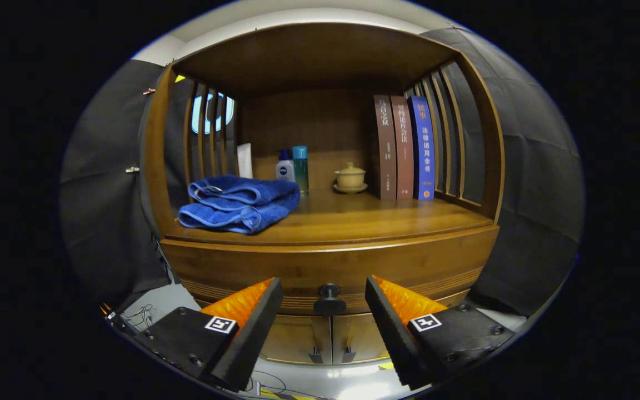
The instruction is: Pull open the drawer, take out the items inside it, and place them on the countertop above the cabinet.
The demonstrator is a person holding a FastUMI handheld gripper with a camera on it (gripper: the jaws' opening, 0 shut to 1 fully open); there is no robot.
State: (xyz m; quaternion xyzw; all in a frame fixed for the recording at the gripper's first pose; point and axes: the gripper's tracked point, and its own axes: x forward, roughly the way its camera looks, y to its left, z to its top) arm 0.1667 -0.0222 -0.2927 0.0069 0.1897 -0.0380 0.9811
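The hand-held gripper (324,311) hangs with its fingers spread apart, empty, either side of the dark knob (329,299) on the closed drawer (325,266), below the bench (353,219) carrying a folded blue towel (239,203).

A folded blue towel (240,203) was seen lying near the front, toward one slatted side. Behind it, a white tube (245,160) was stood against the back, with a small white bottle (285,166) and a teal bottle (300,168) set just beside each other. A lidded tea bowl (350,178) on its saucer was placed between the bottles and three upright books (403,147), two brown and one blue. Loose cables (141,316) were spotted on the floor below.
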